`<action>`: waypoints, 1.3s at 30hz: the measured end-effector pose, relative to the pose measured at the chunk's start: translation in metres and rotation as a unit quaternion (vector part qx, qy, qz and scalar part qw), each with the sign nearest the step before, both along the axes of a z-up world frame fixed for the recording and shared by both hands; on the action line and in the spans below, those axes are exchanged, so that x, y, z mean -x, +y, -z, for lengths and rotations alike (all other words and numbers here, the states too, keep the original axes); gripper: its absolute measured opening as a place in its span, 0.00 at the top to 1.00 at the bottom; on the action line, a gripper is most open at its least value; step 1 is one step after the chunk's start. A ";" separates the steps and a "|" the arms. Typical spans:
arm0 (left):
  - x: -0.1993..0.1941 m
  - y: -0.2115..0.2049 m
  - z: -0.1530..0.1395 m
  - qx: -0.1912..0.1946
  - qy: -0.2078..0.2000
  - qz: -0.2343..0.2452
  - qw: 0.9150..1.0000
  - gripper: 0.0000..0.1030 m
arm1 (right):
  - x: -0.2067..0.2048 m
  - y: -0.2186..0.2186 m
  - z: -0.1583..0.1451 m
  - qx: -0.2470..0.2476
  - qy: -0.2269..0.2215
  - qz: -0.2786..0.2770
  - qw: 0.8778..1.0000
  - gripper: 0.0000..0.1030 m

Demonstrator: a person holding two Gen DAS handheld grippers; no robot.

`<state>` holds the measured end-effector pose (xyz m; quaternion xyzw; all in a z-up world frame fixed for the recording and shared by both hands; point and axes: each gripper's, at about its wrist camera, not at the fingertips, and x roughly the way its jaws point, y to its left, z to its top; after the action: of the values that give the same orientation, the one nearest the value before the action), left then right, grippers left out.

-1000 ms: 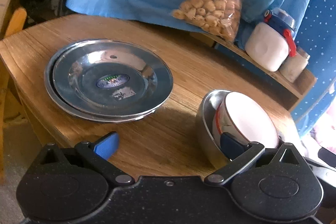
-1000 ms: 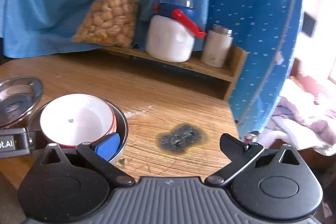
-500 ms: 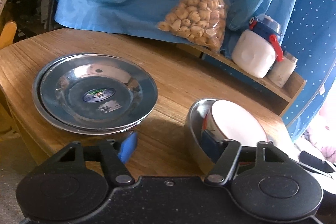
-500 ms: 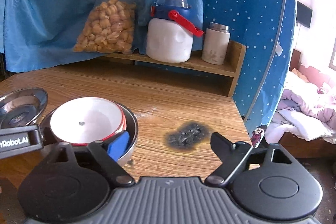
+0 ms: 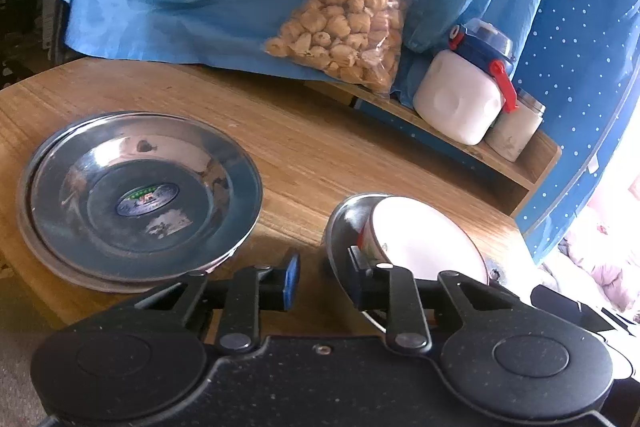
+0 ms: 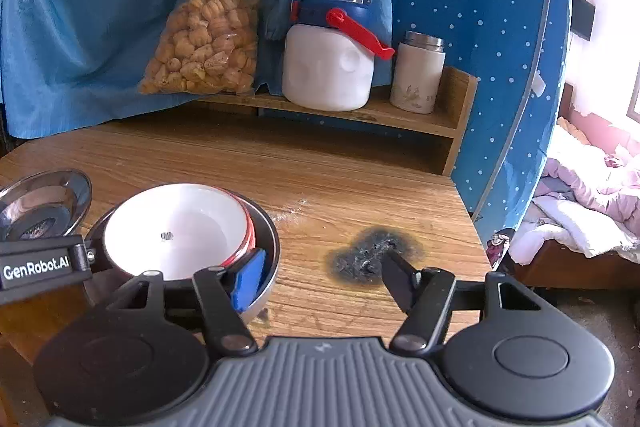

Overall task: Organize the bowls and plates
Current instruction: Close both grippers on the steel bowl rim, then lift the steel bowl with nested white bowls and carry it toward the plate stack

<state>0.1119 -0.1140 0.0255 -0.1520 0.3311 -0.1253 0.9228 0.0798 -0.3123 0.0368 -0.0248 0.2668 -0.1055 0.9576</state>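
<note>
Two steel plates (image 5: 140,195) lie stacked on the left of the wooden table (image 5: 312,155). To their right a white bowl (image 5: 424,247) with a red outside sits nested in a steel bowl (image 5: 340,223). My left gripper (image 5: 326,275) is closing astride the steel bowl's left wall, one finger inside and the blue pad outside, with a gap left. My right gripper (image 6: 322,281) is also closing. Its blue pad is inside the steel bowl (image 6: 268,247) beside the white bowl (image 6: 176,231), and its other finger hangs well clear over the table. The plates (image 6: 40,203) show at the left edge.
A low wooden shelf (image 6: 452,115) at the back carries a bag of snacks (image 6: 204,43), a white jug with a red handle (image 6: 328,67) and a small flask (image 6: 416,75). Blue cloth hangs behind. A burn mark (image 6: 372,255) lies near the table's right edge.
Both grippers' jaws have narrowed from wide open. The left gripper's blue pad has come in close to the steel bowl's outer wall. The bowls and plates have stayed in place.
</note>
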 end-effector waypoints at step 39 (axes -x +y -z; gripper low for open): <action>-0.019 -0.001 0.007 0.019 -0.005 0.012 1.000 0.74 | -0.008 -0.008 0.017 -0.145 -0.021 -0.009 0.989 0.82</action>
<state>0.1305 -0.1148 0.0184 -0.1649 0.3262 -0.1433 0.9197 0.0881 -0.3202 0.0200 0.1143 0.2591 -0.0576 0.9573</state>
